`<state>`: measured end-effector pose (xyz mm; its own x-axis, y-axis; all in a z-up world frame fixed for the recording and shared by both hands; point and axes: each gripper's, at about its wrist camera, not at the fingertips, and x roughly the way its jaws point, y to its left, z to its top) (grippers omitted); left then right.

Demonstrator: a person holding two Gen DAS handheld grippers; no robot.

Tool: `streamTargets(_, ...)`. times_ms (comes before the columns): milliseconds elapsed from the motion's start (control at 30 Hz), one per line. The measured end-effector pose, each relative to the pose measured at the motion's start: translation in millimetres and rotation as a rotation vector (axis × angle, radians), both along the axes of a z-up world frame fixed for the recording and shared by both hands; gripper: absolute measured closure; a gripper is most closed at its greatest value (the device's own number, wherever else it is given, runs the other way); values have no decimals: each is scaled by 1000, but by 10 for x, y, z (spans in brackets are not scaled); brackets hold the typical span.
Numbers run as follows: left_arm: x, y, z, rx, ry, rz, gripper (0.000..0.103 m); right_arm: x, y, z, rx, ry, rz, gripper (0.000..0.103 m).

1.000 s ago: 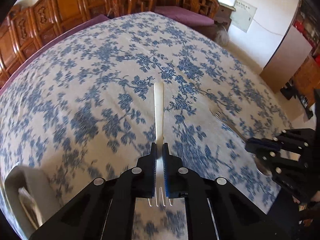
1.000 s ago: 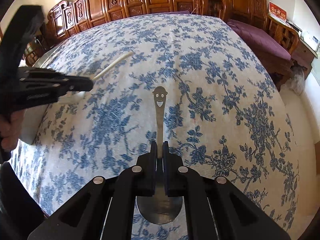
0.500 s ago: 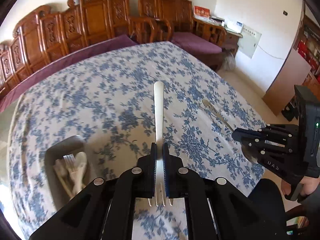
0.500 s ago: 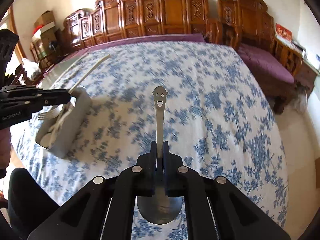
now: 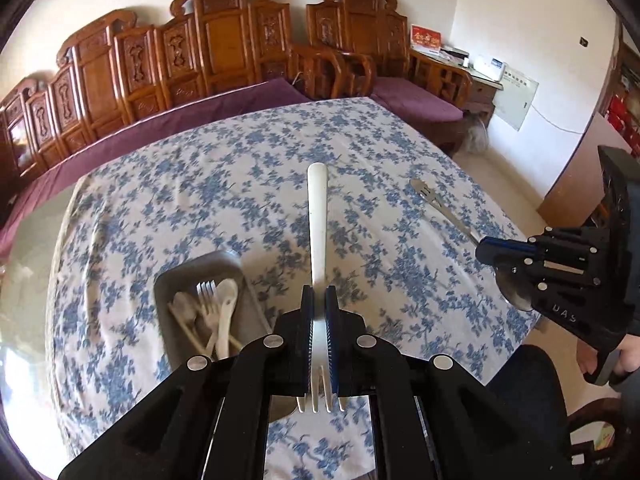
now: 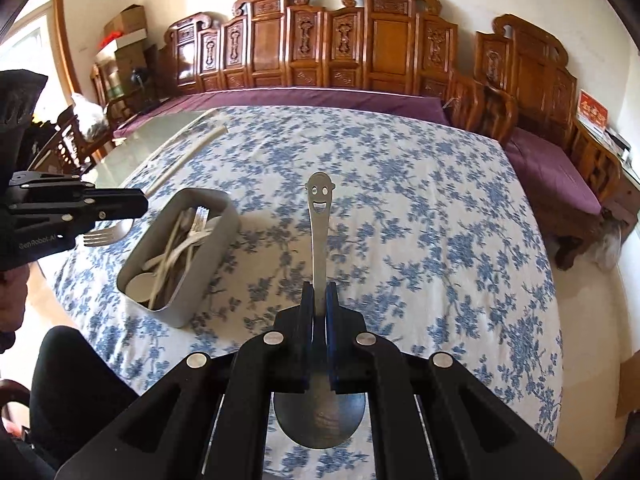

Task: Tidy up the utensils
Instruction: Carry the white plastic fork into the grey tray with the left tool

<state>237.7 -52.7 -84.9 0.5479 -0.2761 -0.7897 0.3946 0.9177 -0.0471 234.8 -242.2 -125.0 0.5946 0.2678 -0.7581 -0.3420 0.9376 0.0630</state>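
My left gripper [image 5: 319,300] is shut on a white plastic fork [image 5: 318,224], handle pointing forward, held above the table. My right gripper [image 6: 319,296] is shut on a metal spoon [image 6: 319,216] with a smiley face on its handle, bowl toward the camera. A grey rectangular tray [image 5: 170,280] holding several utensils sits on the table left of the white fork; in the right wrist view the tray [image 6: 188,284] is at left, with the left gripper [image 6: 136,202] above and beside it. The right gripper [image 5: 486,250] shows at the right of the left wrist view.
The table has a blue floral cloth [image 5: 248,184]. Carved wooden benches with purple cushions [image 6: 320,98] line the far side. A white wall and cabinet [image 5: 516,100] stand at right. The person's legs [image 6: 76,380] are at the near table edge.
Both grippers have risen and pulled back from the table with their utensils. The grey tray has come fully into view in both cameras.
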Motion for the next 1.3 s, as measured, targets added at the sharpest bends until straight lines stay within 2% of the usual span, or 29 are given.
streamTargets(433,73,645,-481,-41,93,117,98,88,562,-175,-14,46,91,96)
streamTargets(867,380,924,-1108,-47,171,204,98,345,979,-358,3,85,156,96)
streamTargets(1033,453,1026,-1263,-65,192,243,98,379,1146,-444,10,96,182,96)
streamTargets(1300,531,1049,-1322,-63,203,252,98,462,1307,-519,12,106,203,96)
